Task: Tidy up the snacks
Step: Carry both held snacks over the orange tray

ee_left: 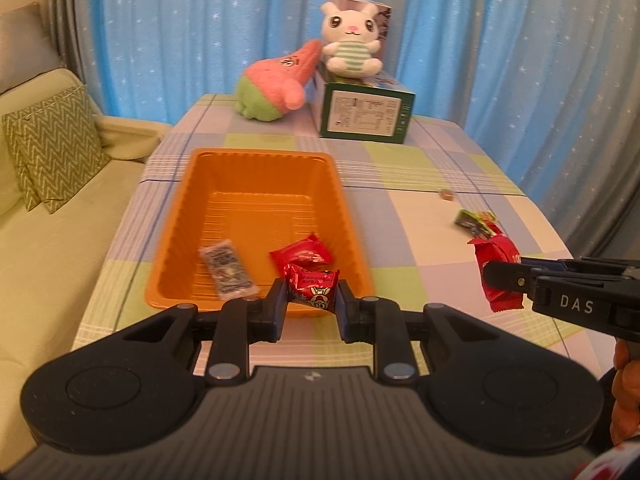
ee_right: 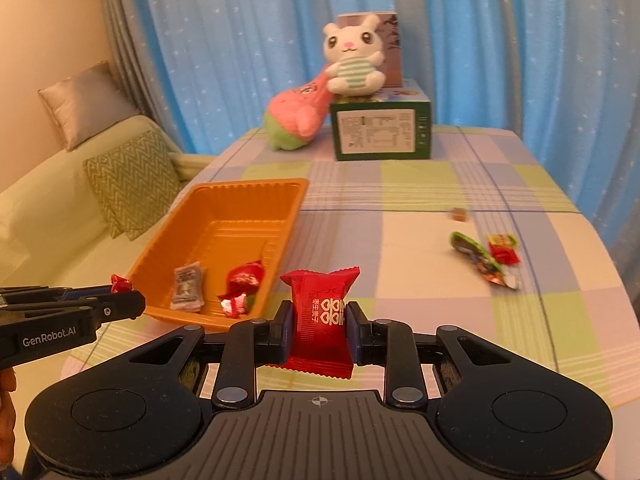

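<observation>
Two red snack packets are in our grip: the left gripper (ee_left: 313,294) is clenched narrowly on a crinkled red candy packet (ee_left: 314,286) with a cartoon print, held just over the near rim of the orange tray (ee_left: 176,240), and the right gripper (ee_right: 319,320) is closed on a smooth red pillow packet (ee_right: 320,320) with white characters, held upright above the checked tablecloth (ee_right: 420,280) beside the tray. Inside the tray we see a grey sachet (ee_left: 227,270) and another red packet (ee_left: 302,256), while a green wrapper (ee_right: 478,258), a small red-and-yellow wrapper (ee_right: 503,249) and a tiny brown candy (ee_right: 459,214) lie loose on the cloth to the right.
</observation>
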